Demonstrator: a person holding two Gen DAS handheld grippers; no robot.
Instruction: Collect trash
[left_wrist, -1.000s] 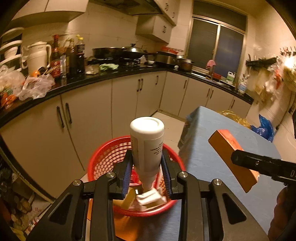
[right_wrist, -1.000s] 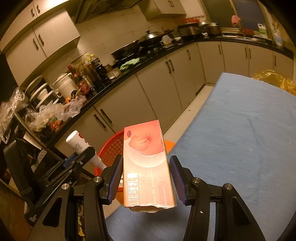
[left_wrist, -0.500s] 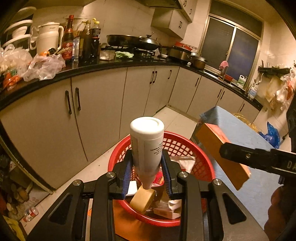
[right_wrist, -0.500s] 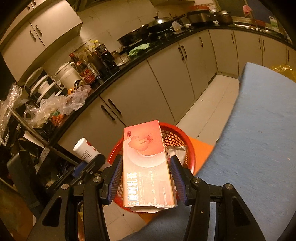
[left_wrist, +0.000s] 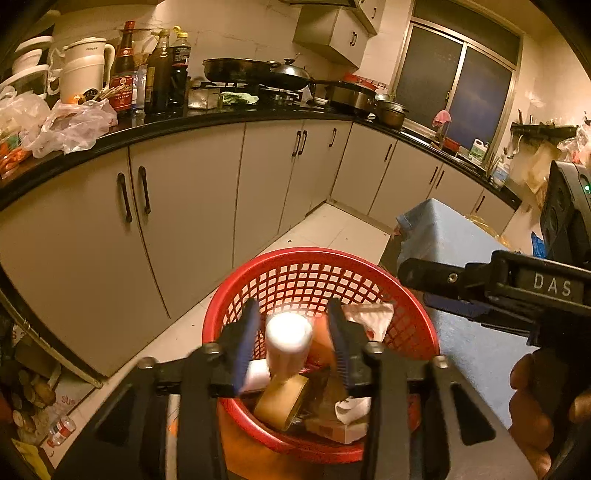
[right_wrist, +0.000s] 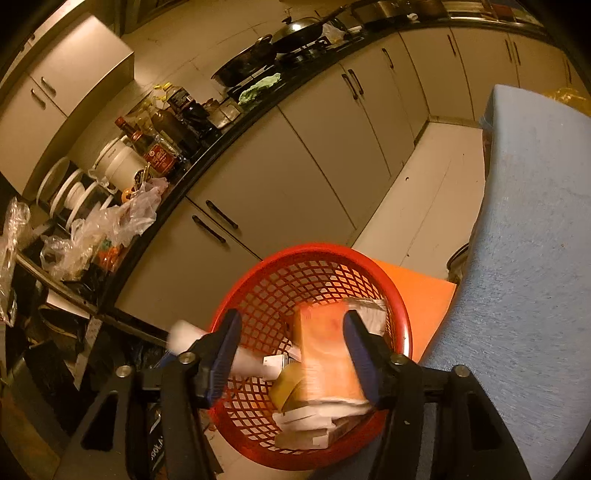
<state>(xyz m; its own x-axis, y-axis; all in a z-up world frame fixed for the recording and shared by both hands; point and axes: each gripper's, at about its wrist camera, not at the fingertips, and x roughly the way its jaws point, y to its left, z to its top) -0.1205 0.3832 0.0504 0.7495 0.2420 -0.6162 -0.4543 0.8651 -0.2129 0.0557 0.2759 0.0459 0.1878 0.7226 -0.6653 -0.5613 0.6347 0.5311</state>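
Both tools are hanging over the red basket (left_wrist: 321, 266) now. The left hand-held gripper (left_wrist: 291, 341) has just been opening its jaws, and the white bottle (left_wrist: 288, 339) is sitting blurred between the spread pads, apparently clear of both, over the trash in the basket. The right hand-held gripper (right_wrist: 291, 350) has also just been opening; the orange carton (right_wrist: 325, 354) is lying blurred between its jaws, close against the right-hand pad and clear of the other one. In the right wrist view the white bottle (right_wrist: 207, 343) is showing at nine o'clock of the carton, over the basket's rim (right_wrist: 314, 249). The blue tabletop (right_wrist: 535, 258) is lying at three o'clock of the basket.
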